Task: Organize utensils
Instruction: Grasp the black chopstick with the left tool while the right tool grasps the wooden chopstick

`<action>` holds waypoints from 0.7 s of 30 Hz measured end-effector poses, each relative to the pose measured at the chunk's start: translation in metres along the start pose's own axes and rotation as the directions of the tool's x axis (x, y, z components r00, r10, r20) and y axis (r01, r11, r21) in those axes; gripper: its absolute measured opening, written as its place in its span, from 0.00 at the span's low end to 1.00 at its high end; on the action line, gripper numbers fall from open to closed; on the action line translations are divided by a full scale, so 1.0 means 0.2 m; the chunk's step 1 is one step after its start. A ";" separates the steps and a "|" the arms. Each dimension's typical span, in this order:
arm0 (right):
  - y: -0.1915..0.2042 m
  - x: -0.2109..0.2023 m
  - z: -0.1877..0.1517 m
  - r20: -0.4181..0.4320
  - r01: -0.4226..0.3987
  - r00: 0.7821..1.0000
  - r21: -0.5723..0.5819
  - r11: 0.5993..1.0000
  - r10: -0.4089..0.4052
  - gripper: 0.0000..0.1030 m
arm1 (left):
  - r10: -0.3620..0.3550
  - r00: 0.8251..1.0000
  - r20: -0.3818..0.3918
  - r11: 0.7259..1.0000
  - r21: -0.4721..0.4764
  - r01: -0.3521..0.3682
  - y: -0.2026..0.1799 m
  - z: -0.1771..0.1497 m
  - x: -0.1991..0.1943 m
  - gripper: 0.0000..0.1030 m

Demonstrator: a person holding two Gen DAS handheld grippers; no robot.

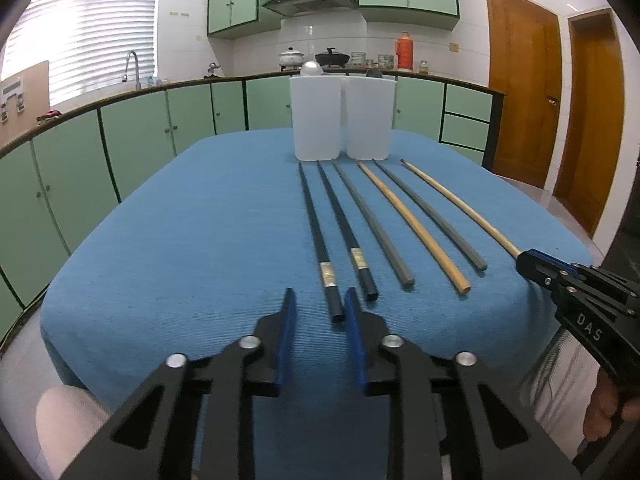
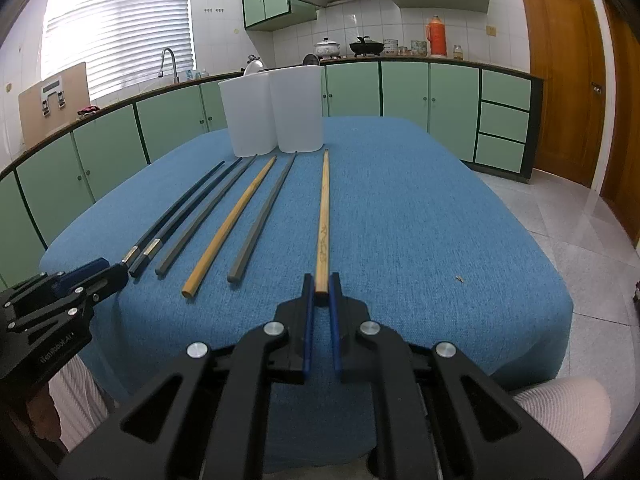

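Left gripper (image 1: 318, 304) hovered at the near desk edge, fingers (image 1: 287, 322) apart with nothing between them, lined up just short of the leftmost black chopstick (image 1: 318, 240).

Count on the blue-covered desk (image 1: 180, 240): six chopsticks, side by side, tips toward the far end. Left to right: two black, the second black chopstick (image 1: 344, 234) also bearing a metallic band; grey chopstick (image 1: 370, 220); wooden chopstick (image 1: 412, 226); second grey chopstick (image 1: 430, 216); second wooden chopstick (image 2: 323, 220).

Two white containers (image 1: 316, 118) stood touching each other at the far end, just beyond the tips.

Right gripper (image 2: 321, 286) had its fingers (image 2: 307, 320) closed on the near end of that last wooden chopstick, which lay flat on the cloth.

Writing: "DAS" read on the right gripper body in the left wrist view. The right wrist view alone showed dark markings, not legible, along the held chopstick, and a small speck (image 2: 459, 278) on the cloth to its right.
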State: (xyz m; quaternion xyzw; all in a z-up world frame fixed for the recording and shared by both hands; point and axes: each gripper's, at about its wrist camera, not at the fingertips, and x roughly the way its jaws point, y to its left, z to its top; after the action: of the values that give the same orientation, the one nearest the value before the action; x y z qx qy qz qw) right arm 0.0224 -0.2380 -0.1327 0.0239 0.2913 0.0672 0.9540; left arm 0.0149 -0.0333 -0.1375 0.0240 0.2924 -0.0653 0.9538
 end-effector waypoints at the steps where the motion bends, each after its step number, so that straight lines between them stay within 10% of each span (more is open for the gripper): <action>1: 0.00 0.00 0.00 0.003 -0.001 1.000 0.001 1.000 0.001 0.07 | -0.004 1.000 0.002 1.000 0.000 0.004 -0.01 0.00 0.00 0.13; 21: -0.02 -0.13 0.10 0.074 -0.005 0.997 -0.001 1.000 0.005 0.06 | 0.003 0.997 0.080 1.000 -0.015 -0.002 0.01 0.10 -0.13 0.06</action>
State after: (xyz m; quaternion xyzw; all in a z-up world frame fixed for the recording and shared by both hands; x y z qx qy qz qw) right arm 0.0128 -0.2453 -0.1022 0.0267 0.2558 0.0688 0.9639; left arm 0.0055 -0.0302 -0.1067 0.0144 0.2546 -0.0628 0.9649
